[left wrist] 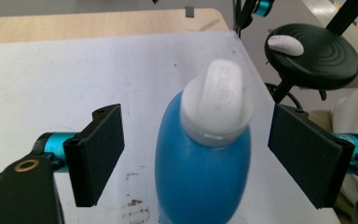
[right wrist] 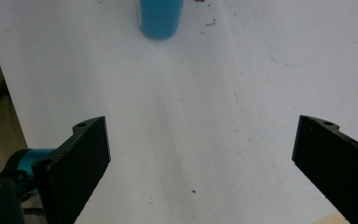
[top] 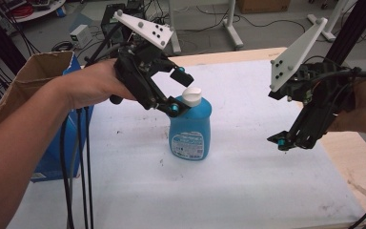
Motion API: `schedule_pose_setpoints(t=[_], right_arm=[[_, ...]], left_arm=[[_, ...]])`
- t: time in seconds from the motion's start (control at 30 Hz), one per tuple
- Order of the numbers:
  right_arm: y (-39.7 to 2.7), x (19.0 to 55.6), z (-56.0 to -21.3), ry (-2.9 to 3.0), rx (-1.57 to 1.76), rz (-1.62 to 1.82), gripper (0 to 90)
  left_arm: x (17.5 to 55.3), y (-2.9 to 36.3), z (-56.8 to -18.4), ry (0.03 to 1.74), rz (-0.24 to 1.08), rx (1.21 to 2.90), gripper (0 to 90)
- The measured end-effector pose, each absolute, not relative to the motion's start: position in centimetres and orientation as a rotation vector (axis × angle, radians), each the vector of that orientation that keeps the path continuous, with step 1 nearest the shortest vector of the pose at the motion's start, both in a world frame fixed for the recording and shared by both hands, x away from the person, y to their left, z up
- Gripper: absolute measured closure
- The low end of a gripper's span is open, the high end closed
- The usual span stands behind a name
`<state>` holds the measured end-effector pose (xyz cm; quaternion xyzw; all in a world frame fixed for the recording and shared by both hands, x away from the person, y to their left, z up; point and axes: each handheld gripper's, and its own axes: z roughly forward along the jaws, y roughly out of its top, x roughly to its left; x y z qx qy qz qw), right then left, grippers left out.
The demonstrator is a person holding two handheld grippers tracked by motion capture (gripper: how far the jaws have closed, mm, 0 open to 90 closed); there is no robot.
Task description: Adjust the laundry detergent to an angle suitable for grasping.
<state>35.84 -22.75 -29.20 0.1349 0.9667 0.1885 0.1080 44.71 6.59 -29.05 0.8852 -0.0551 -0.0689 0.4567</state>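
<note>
A blue bottle (top: pixel 190 131) with a white cap (top: pixel 191 95) stands upright on the white sheet near the table's middle. My left gripper (top: pixel 180 91) hovers at its top, open, one jaw on each side of the cap with gaps on both sides. The left gripper view looks down on the white cap (left wrist: pixel 219 102) and the blue bottle (left wrist: pixel 200 182), with my left gripper (left wrist: pixel 200 140) straddling them, pads clear of them. To the right of the bottle, my right gripper (top: pixel 281 141) hangs over the sheet. In the right gripper view, my right gripper (right wrist: pixel 200 163) is open and empty, the blue bottle (right wrist: pixel 161 18) far off.
An open cardboard box (top: pixel 38 71) stands at the table's left edge over a blue carton (top: pixel 52 157). The white sheet (top: pixel 248 186) covers most of the wooden table (top: pixel 357 162). A black stool (left wrist: pixel 317 60) with a white object (left wrist: pixel 285 45) stands beyond the table.
</note>
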Motion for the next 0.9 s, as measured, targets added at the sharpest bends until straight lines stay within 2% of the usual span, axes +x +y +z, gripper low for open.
schedule_pose_setpoints(t=[0.33, 0.43, 0.53, 0.6, 0.63, 0.67, 0.9], right_arm=[[-23.1, 36.0, -28.9, 2.838, 0.402, 0.566, 3.2], [-23.2, 36.1, -28.9, 2.836, 0.41, 0.574, 3.2], [-23.2, 36.1, -28.9, 2.835, 0.409, 0.58, 3.3], [-23.3, 36.1, -28.8, 2.832, 0.408, 0.582, 3.2], [-23.3, 36.1, -28.8, 2.833, 0.406, 0.584, 3.2], [-23.3, 36.1, -28.8, 2.833, 0.405, 0.584, 3.2], [-23.3, 36.1, -28.7, 2.83, 0.403, 0.592, 3.3]], left_arm=[[44.3, 8.9, -25.1, -0.005, -0.1, 2.148, 18.4], [44.4, 9.4, -24.9, 0.011, -0.075, 2.158, 18.4], [45.1, 10.1, -24.7, 0.101, -0.052, 2.206, 18.4], [45.0, 10.4, -24.7, 0.082, -0.051, 2.213, 18.3], [45.1, 10.4, -24.7, 0.091, -0.043, 2.22, 12.2], [45.1, 10.5, -24.6, 0.111, -0.042, 2.217, 2.4], [45.2, 10.9, -24.3, 0.16, 0.033, 2.263, 1.6]])
